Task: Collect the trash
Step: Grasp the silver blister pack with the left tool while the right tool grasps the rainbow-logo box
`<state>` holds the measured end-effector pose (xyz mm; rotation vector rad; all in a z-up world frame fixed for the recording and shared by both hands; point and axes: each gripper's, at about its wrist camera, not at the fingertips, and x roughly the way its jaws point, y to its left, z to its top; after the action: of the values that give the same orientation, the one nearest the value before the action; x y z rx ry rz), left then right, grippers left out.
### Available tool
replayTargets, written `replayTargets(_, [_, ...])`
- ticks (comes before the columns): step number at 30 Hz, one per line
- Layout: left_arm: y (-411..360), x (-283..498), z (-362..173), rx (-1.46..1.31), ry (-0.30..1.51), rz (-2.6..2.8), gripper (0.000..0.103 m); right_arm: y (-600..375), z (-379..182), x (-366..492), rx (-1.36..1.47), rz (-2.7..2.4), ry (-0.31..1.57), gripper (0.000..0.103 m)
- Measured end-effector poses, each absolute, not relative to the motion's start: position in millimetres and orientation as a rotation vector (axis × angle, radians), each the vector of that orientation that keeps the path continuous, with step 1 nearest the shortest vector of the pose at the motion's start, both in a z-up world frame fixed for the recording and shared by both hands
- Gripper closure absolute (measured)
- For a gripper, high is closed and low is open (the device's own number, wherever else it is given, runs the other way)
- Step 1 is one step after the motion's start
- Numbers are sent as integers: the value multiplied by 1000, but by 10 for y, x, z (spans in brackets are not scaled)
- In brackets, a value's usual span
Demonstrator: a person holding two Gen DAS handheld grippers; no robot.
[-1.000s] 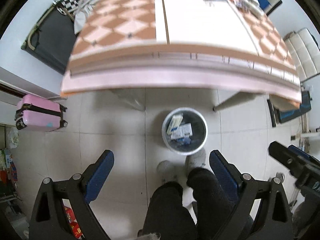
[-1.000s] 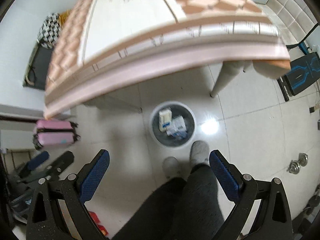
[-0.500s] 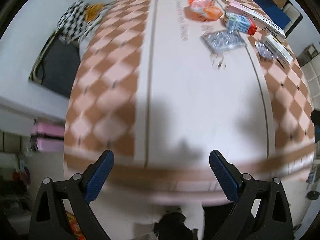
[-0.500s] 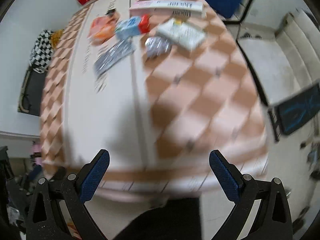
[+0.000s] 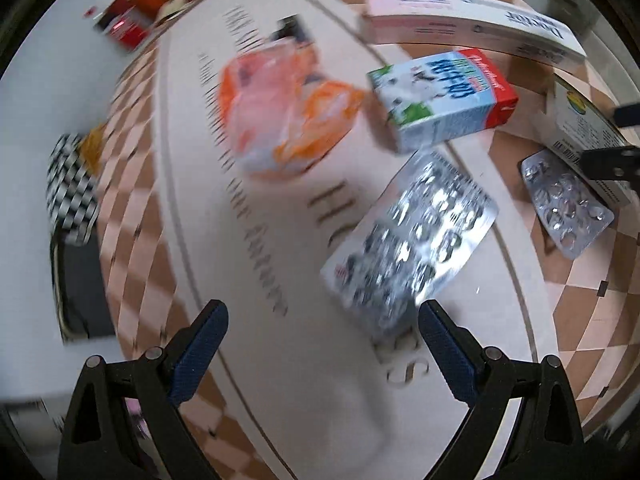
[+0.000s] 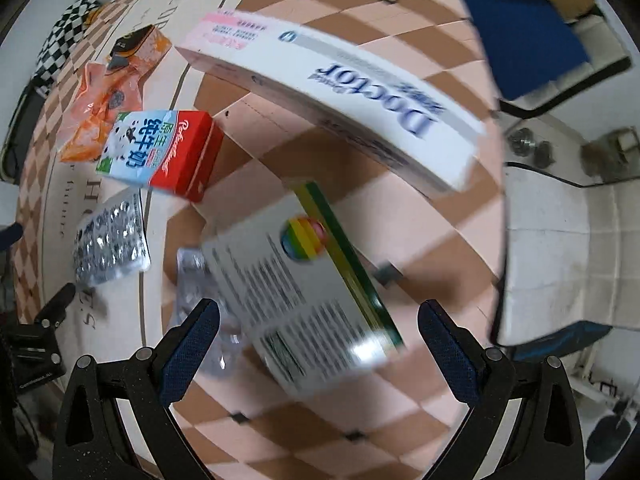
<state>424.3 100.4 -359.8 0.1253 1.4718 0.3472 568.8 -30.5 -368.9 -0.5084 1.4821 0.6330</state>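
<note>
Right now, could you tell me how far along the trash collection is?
Neither claw holds anything: left claw and right claw are both open. Left on the table: orange wrapper, milk carton, blister pack, toothpaste box, medicine box.

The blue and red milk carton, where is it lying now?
The blue and red milk carton lies on the checkered table, between the orange plastic wrapper and the long white box.

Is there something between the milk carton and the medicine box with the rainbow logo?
No, only bare checkered tablecloth lies between the milk carton and the medicine box, as the right wrist view shows.
</note>
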Motion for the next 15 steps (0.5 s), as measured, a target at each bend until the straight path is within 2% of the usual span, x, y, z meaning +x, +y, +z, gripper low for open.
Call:
replayTargets(11, [668,4708,-3876,328,1588,-38,6,-1094,-3700,5849,-236,476,1607,18])
replayTargets(13, [643,4731,-3855,319,1586,-58,12,-1183,-3735,5811,-235,466,1610,19])
replayTargets(14, [635,4728,-3835,295,1592,-82,23,-1214,-3749,5819,-233,465,1612,19])
replayTargets(15, [648,4744,-3824,268,1598,-102,38,-1230,-3755,5820,-235,465,1609,19])
